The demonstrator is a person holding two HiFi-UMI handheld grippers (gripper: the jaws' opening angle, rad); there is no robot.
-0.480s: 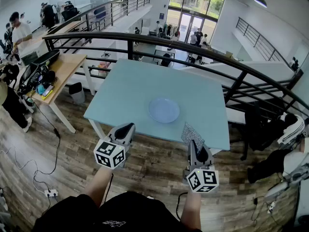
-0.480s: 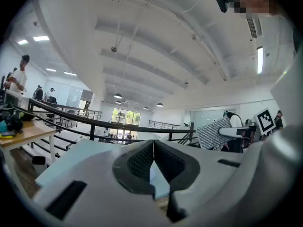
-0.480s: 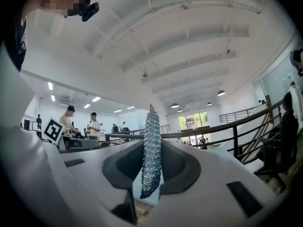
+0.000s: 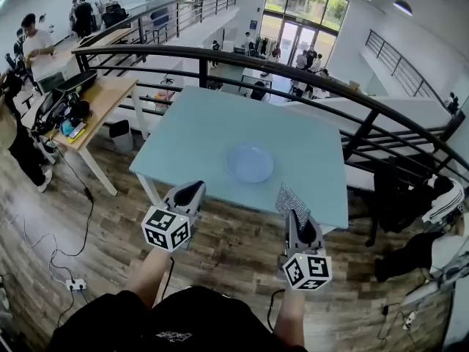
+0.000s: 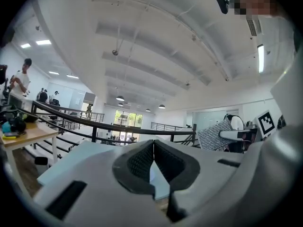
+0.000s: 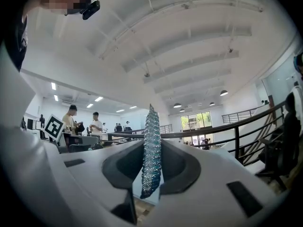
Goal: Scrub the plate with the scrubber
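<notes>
Since the right gripper (image 4: 294,213) has the scrubber (image 4: 290,199) clamped edge-on in its jaws, the step in hand is prob. the reach: bring it fwd over the table edge, lay the mesh flat on the plate (image 4: 250,163), rub w/ light pressure. The left gripper (image 4: 193,191), jaws together on nothing, could pin the rim against sliding. The plate sits alone near the front of the pale blue table (image 4: 198,130), both grippers short of it. Railing (image 4: 308,79) behind, open hall beyond.

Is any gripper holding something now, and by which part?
The right gripper clamps the scrubber by its near edge; the left gripper is shut and empty.
</notes>
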